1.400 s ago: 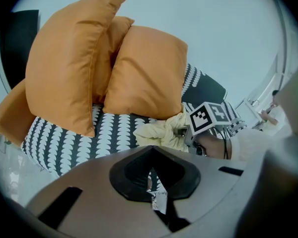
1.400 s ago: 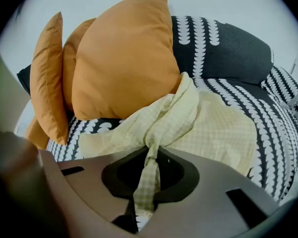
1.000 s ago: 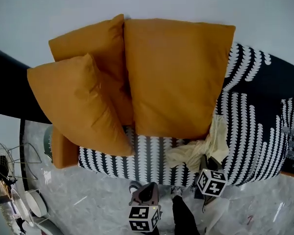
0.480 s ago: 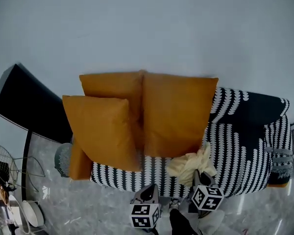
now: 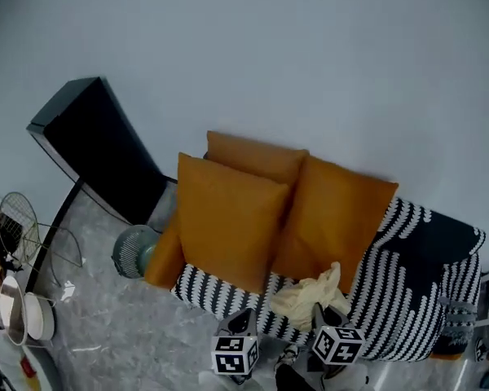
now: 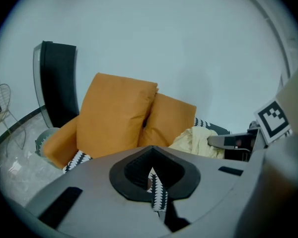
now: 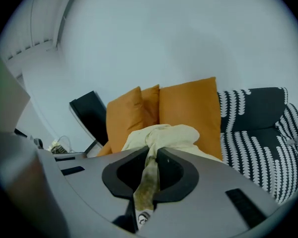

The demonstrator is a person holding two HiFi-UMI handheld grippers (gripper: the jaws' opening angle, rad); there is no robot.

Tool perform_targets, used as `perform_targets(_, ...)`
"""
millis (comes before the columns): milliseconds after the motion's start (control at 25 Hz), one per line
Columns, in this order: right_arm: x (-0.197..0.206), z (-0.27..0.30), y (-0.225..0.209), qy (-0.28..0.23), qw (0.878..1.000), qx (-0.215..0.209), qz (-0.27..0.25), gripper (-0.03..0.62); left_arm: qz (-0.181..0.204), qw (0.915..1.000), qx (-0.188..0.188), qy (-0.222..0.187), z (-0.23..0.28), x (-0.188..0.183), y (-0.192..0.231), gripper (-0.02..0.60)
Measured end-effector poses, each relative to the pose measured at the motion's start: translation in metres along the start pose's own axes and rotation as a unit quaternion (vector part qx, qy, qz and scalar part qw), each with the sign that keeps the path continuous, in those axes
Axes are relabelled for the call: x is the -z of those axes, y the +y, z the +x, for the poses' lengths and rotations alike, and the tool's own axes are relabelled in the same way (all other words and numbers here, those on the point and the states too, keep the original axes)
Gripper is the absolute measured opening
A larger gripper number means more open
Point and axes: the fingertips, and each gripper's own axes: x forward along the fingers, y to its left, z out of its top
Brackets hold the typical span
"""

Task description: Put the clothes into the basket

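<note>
Nearest, low in the head view: left gripper (image 5: 243, 324), jaws pressed together on nothing, with only a hairline slit showing patterned fabric beyond. Just beside it, right gripper (image 5: 323, 309), clamped on a twisted strip of the cream garment (image 5: 308, 293), the rest bunched past the jaws over the front edge of the sofa's black-and-white cover (image 5: 399, 267). Behind that, orange cushions (image 5: 228, 218) leaning together on the seat. Off the sofa's left end, on the grey floor (image 5: 106, 324), a round ribbed basket (image 5: 129, 251), well apart from the garment. Farthest, a black panel (image 5: 90, 149) propped against the pale wall (image 5: 310, 55).
</note>
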Motion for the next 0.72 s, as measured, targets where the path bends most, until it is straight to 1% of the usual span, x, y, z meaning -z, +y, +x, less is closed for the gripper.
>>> perform_targets(160, -0.001, 0.01, 0.069, 0.017, 0.998, -0.045, -0.031, 0.051, -0.041, 0.998, -0.034, -0.033, -0.034, -0.013, 0.053, 0.003)
perform_targets(360, 0.009, 0.018, 0.168, 0.036, 0.991, -0.097, -0.083, 0.052, -0.094, 0.9907, -0.074, -0.064, -0.086, -0.014, 0.129, 0.002)
perform_targets(560, 0.019, 0.029, 0.266, 0.038, 0.983, -0.139, -0.117, 0.052, -0.127, 0.9812, -0.11, -0.095, -0.135, -0.015, 0.207, 0.002)
perform_targets(720, 0.027, 0.044, 0.339, 0.035, 0.975, -0.171, -0.137, 0.052, -0.146, 0.9723, -0.137, -0.122, -0.173, -0.02, 0.265, 0.002)
